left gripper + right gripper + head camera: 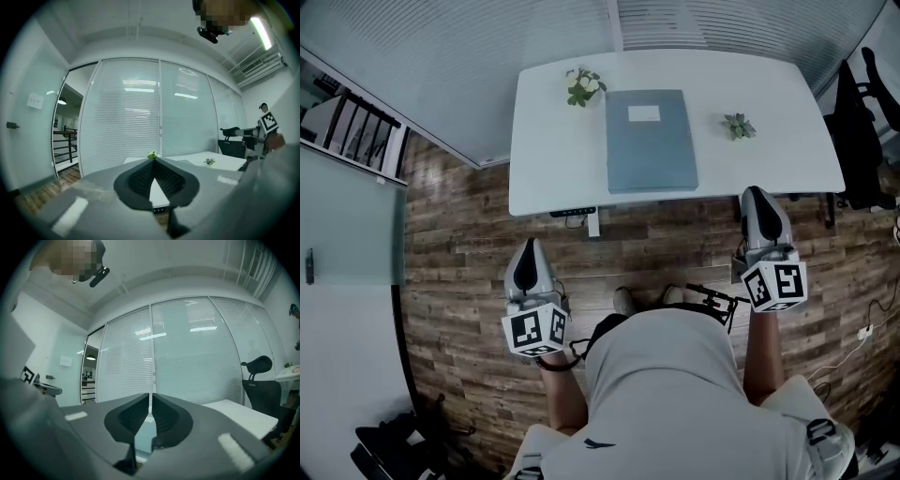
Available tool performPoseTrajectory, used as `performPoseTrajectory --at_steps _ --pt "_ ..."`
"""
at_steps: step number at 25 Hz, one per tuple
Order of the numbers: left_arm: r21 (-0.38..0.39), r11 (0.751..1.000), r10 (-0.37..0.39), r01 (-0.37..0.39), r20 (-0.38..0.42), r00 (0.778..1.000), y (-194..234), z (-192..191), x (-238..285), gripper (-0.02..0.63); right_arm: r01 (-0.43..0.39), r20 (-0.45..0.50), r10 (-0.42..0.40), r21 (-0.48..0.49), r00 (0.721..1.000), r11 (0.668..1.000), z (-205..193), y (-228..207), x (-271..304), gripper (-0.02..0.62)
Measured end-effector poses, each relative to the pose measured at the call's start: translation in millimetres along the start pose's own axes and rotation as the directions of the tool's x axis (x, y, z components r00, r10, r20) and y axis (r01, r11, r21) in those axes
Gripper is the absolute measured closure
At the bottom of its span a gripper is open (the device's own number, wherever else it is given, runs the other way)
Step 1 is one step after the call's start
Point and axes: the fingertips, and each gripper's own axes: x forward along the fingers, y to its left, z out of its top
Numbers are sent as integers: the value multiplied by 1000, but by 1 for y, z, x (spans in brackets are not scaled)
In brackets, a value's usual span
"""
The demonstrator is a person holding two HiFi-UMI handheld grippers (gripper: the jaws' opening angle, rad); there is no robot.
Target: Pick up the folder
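Jaws on my left gripper (530,246) meet, empty; those on my right gripper (757,193) stand a crack apart, empty. The folder (651,141) lies flat mid-table (551,173), reaching its near edge.

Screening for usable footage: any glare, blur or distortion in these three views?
Head view: evenly lit, sharp on the folder, but the wide lens bows the table edges. Left gripper view: round fisheye with dark corners, a bright ceiling light and lamp reflections on the glass wall; the close-up left gripper is soft. Right gripper view: same fisheye and reflections, foreground soft.
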Motion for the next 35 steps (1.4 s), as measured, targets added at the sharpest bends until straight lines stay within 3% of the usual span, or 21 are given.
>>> performPoseTrajectory --at_steps 10,27,35 --pt "-6 1000 -9 9 -3 1000 16 -5 4 600 24 -15 -24 -8 1000 1000 -4 8 1 574" --pt "-41 998 -57 56 -11 998 86 -13 30 600 116 -24 -118 -60 993 991 -4 47 29 574" --pt "-35 998 -54 53 -41 998 93 -20 55 600 122 -45 -125 -66 991 990 -10 39 53 574"
